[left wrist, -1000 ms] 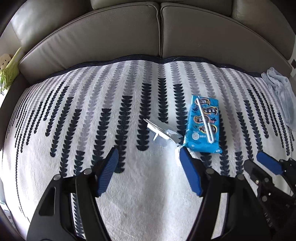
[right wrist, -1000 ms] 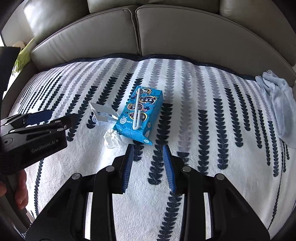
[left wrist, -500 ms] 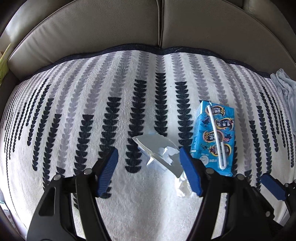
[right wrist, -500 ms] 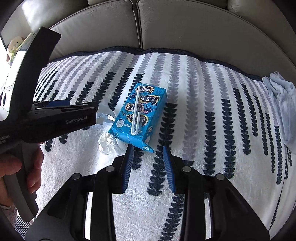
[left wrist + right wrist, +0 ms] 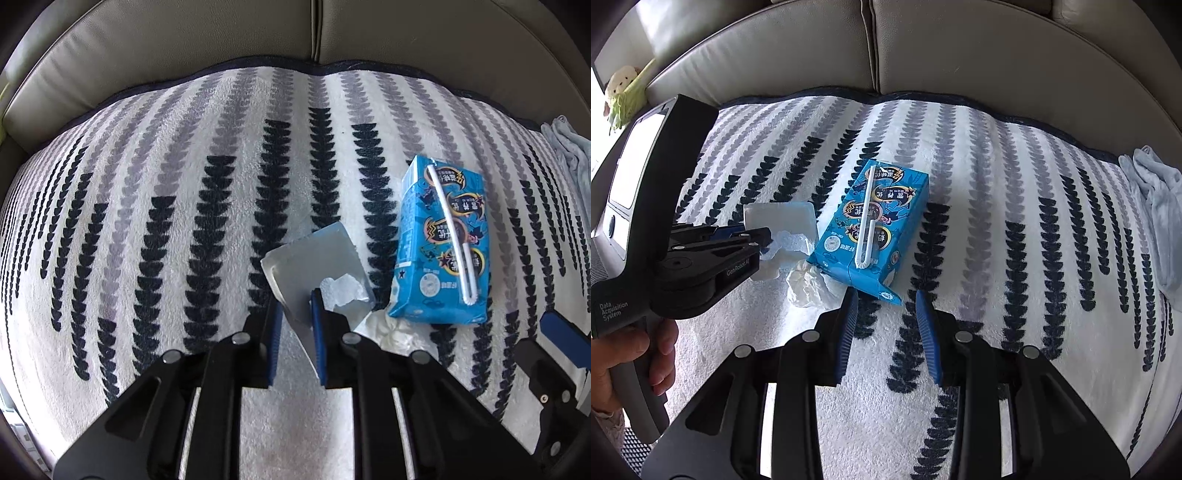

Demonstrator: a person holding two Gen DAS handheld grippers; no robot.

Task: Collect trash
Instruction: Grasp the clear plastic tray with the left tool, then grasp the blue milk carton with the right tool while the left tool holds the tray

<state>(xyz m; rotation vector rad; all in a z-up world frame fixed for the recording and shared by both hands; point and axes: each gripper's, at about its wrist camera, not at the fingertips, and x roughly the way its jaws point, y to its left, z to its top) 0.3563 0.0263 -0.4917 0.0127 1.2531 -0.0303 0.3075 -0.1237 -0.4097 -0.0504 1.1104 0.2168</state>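
A torn clear plastic blister pack [image 5: 314, 269] lies on the patterned blanket [image 5: 166, 206]. My left gripper [image 5: 295, 317] is shut on its near edge; it also shows in the right wrist view [image 5: 753, 236], with the pack [image 5: 783, 221]. A blue drink carton [image 5: 443, 240] with a white straw lies just right of the pack, seen too in the right wrist view [image 5: 875, 225]. A crumpled white tissue [image 5: 809, 284] lies against the carton's near left corner. My right gripper [image 5: 886, 317] is open and empty, just short of the carton's near corner.
The blanket covers a grey leather sofa seat with the backrest [image 5: 923, 48] behind. A pale blue cloth [image 5: 1156, 206] lies at the blanket's right edge. A plush toy [image 5: 622, 96] sits at the far left of the sofa.
My left gripper moved forward and closed on the plastic pack. My right gripper moved closer to the carton and opened wider.
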